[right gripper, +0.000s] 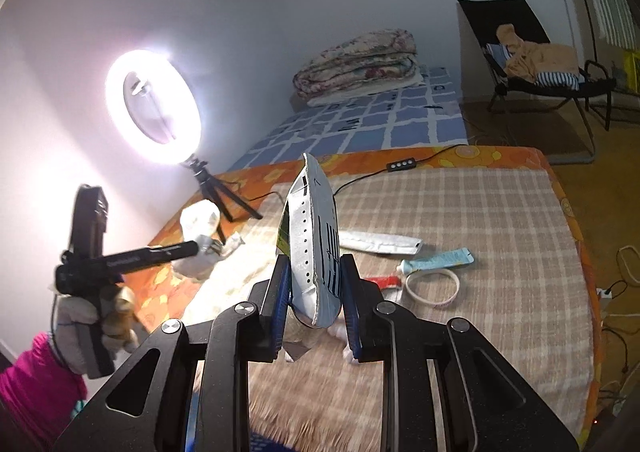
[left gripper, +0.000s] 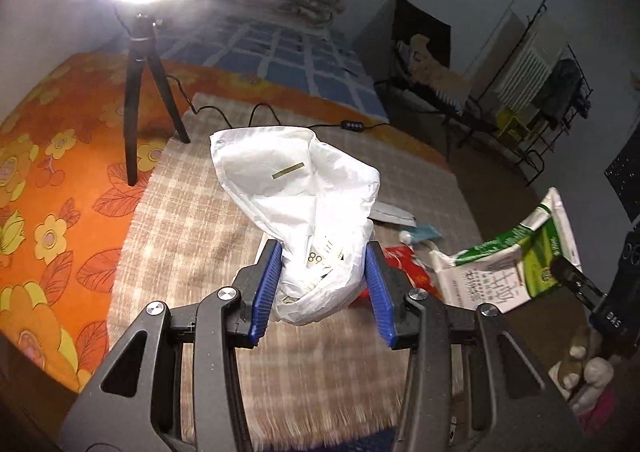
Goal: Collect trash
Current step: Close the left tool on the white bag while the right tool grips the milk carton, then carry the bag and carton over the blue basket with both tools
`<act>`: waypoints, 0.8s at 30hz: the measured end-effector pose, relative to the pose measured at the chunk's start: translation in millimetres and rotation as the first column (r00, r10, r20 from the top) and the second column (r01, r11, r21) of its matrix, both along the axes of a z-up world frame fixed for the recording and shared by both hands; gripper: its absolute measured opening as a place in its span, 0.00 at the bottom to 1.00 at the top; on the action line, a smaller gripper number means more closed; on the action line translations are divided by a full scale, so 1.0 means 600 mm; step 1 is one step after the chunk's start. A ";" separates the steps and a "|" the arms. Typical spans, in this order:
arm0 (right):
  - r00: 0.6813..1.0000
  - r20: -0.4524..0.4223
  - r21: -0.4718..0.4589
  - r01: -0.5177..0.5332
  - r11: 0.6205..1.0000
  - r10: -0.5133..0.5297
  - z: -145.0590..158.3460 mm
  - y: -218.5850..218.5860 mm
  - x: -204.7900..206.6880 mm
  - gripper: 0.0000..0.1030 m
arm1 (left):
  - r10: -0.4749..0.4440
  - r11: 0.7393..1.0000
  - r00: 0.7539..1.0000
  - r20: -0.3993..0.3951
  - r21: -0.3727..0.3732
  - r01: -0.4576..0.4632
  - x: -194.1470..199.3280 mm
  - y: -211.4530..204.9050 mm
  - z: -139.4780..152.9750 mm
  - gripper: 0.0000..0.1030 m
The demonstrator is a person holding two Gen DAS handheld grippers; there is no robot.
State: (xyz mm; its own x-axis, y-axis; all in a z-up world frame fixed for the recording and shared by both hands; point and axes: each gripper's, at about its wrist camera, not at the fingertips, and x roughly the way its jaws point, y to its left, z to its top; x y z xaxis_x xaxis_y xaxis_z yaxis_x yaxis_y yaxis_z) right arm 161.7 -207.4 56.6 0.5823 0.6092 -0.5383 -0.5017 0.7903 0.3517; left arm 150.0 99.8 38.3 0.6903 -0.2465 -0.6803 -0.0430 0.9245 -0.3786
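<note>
My left gripper (left gripper: 322,256) is shut on a crumpled white plastic bag (left gripper: 296,188) and holds it above the checked blanket (left gripper: 192,220). My right gripper (right gripper: 314,272) is shut on a flattened white and green carton (right gripper: 314,228), held upright on edge; the carton also shows in the left wrist view (left gripper: 516,260) at the right. On the blanket lie a red wrapper (left gripper: 404,264), a light blue tube (right gripper: 438,261), a white ring (right gripper: 432,287) and a flat white packet (right gripper: 380,242).
A ring light on a small tripod (right gripper: 154,112) stands at the back left on the orange flowered sheet (left gripper: 52,172); its cable and switch (right gripper: 400,165) run across the blanket's far edge. Folded quilts (right gripper: 356,64) lie beyond. A black chair with clothes (right gripper: 532,64) stands on the floor at right.
</note>
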 end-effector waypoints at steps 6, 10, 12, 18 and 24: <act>0.999 0.003 -0.018 -0.052 0.998 0.052 0.000 -0.002 -0.071 0.22 | -0.034 0.999 0.999 0.001 0.041 0.034 -0.102 -0.033 0.017 0.41; 0.997 -0.021 -0.015 -0.071 0.997 0.071 -0.007 -0.014 -0.117 0.22 | -0.038 0.998 0.999 -0.019 0.049 0.039 -0.160 -0.048 0.007 0.41; 0.996 -0.040 -0.012 -0.076 0.997 0.076 -0.012 -0.020 -0.138 0.22 | -0.041 0.998 0.999 -0.030 0.051 0.042 -0.188 -0.055 0.000 0.41; 0.990 -0.104 -0.005 -0.094 0.996 0.093 -0.037 -0.031 -0.194 0.22 | -0.047 0.996 0.996 -0.070 0.068 0.052 -0.259 -0.079 -0.032 0.42; 0.980 -0.172 -0.013 -0.108 0.994 0.104 -0.074 -0.038 -0.232 0.22 | -0.075 0.991 0.989 -0.125 0.100 0.088 -0.312 -0.117 -0.079 0.42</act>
